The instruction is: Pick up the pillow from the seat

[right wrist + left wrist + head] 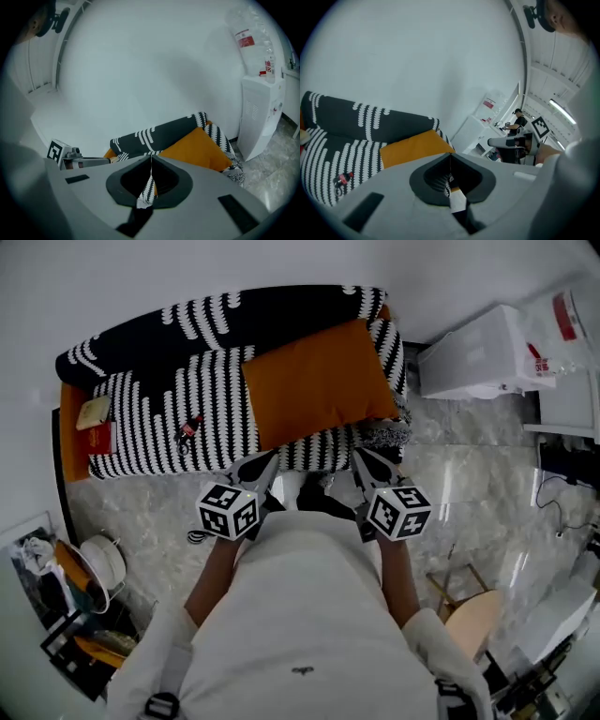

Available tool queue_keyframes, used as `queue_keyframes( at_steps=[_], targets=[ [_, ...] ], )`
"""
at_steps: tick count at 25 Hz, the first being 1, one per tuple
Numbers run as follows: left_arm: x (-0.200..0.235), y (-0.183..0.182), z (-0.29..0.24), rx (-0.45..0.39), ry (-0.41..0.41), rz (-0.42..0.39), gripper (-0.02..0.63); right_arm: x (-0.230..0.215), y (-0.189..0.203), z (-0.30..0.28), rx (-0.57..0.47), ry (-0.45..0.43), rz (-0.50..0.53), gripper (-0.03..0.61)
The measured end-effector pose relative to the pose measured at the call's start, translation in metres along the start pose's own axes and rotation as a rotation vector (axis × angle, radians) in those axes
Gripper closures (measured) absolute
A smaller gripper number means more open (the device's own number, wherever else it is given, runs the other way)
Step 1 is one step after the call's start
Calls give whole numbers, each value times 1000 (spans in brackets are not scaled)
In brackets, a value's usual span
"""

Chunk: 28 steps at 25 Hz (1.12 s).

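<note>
the seat (150, 413) is a sofa in a black-and-white patterned cover, set against a white wall. at its left end lie a tan flat item (94, 412) and a red flat item (99, 439). a small red-and-black object (190, 427) lies further right on the cushion.

left gripper (270, 459): jaws fully together, nothing between them. it hangs in front of the seat's front edge, clear of the cover.

the pillow (317, 382) is orange. it lies on the right half of the seat, tilted against the backrest, beyond both gripper tips and apart from them.

right gripper (359, 457): jaws fully together, nothing held. it sits level with the left gripper, below the pillow's lower right corner.

a white cabinet (476, 357) stands right of the sofa on the marble floor (469, 484).
</note>
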State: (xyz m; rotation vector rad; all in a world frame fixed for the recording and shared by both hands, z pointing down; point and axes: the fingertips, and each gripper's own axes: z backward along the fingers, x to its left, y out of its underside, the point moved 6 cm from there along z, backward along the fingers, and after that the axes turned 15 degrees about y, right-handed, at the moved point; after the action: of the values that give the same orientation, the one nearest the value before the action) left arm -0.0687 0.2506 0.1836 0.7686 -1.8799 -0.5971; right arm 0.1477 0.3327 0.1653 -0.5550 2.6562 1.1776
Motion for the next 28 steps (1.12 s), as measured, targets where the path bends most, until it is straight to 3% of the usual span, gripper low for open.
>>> queue_keyframes(
  at_steps=[8, 14, 17, 22, 28],
  targets=[
    [-16, 45, 19, -41, -128, 140, 601, -14, 22, -16, 158, -89, 83, 571],
    [7, 50, 54, -85, -181, 202, 601, 17, 25, -36, 225, -123, 140, 571],
    [29, 44, 59, -94, -171, 211, 601, 35, 18, -51, 236, -122, 156, 571],
    [63, 18, 57, -175, -76, 245, 601, 38, -9, -70, 242, -83, 171, 571],
    [109, 1, 57, -146, -67, 257, 601, 32, -37, -92, 232, 20, 204, 571]
  ],
)
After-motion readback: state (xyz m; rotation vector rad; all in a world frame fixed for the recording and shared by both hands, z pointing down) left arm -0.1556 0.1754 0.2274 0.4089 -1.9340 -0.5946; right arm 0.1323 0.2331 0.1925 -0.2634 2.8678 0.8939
